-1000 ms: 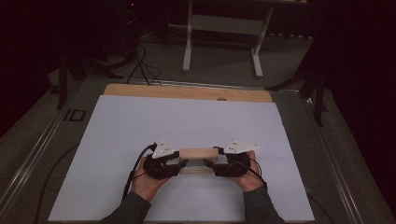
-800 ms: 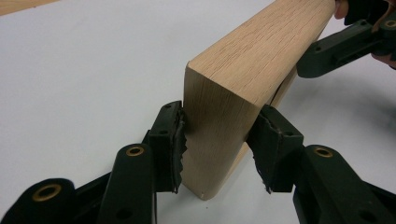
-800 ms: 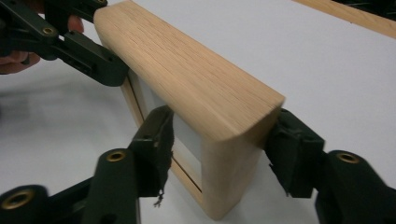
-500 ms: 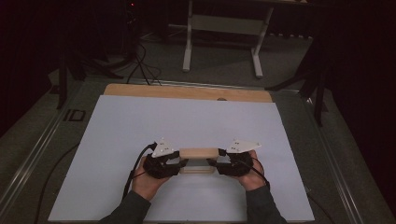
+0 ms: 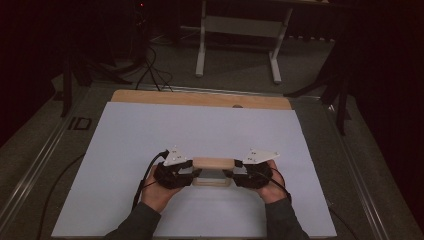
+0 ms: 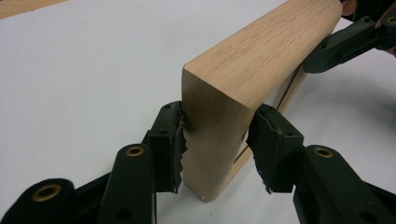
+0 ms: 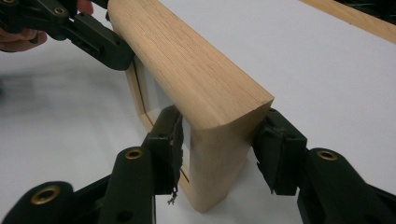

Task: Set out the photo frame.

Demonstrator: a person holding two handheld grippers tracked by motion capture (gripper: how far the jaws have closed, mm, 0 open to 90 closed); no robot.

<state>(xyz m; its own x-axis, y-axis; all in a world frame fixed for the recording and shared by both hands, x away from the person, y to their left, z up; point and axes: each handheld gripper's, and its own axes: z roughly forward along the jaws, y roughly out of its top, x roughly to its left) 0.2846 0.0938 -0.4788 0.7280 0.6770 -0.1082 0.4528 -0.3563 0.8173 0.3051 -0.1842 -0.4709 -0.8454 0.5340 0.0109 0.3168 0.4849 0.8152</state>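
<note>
Closing jaws are seen on the right gripper [image 7: 219, 154] — pads now pressed on one end of the wooden frame [image 5: 213, 171]. Its other end is clamped, it seems, by the left gripper [image 6: 215, 144] — upright on the white sheet [image 5: 150, 135].

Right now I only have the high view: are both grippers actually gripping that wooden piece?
Observer: Yes. The left gripper's pads clamp one end of the wooden frame.
Operator: And the right?
Observer: The right gripper's jaws have just been closing; the other end sits between them, pads touching both faces.
Operator: Lying flat?
Observer: No, upright on a long edge, rounded narrow face up, over the white sheet.
</note>
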